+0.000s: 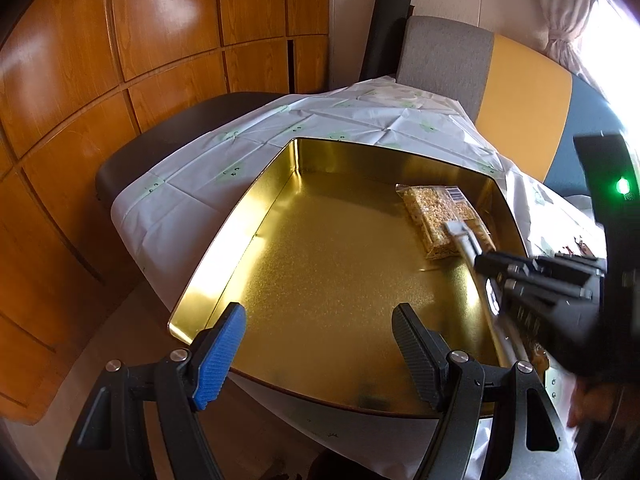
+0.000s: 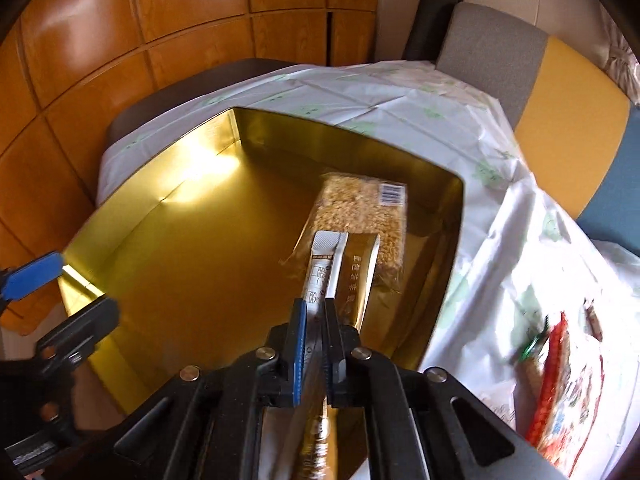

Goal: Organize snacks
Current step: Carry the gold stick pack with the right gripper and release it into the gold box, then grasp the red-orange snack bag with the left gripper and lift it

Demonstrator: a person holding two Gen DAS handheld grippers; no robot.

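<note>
A: What's the biggest thing you've got in front of you?

B: The surface (image 1: 192,184), under a white cloth with small green prints. On it sits a wide gold tin (image 1: 320,264), open at the top, shiny inside.

A: Anything in the tin?

B: One clear packet of puffed-grain bars (image 2: 360,208), lying flat near the tin's 2 o'clock corner, barcode sticker toward the far wall.

A: And your right side?

B: My right hand-held gripper (image 2: 316,312) is pinched tight on a thin bundle of sachets: a white and gold stick sachet (image 2: 326,256) beside a gold one. Their far ends overlie the grain packet's near end.

A: The left?

B: The left hand-held gripper (image 1: 320,332) is spread wide over the tin's 6 o'clock rim, holding nothing.

A: Other snacks?

B: A blurred red-edged packet (image 2: 560,384) lies on the cloth at 4 o'clock, outside the tin.
</note>
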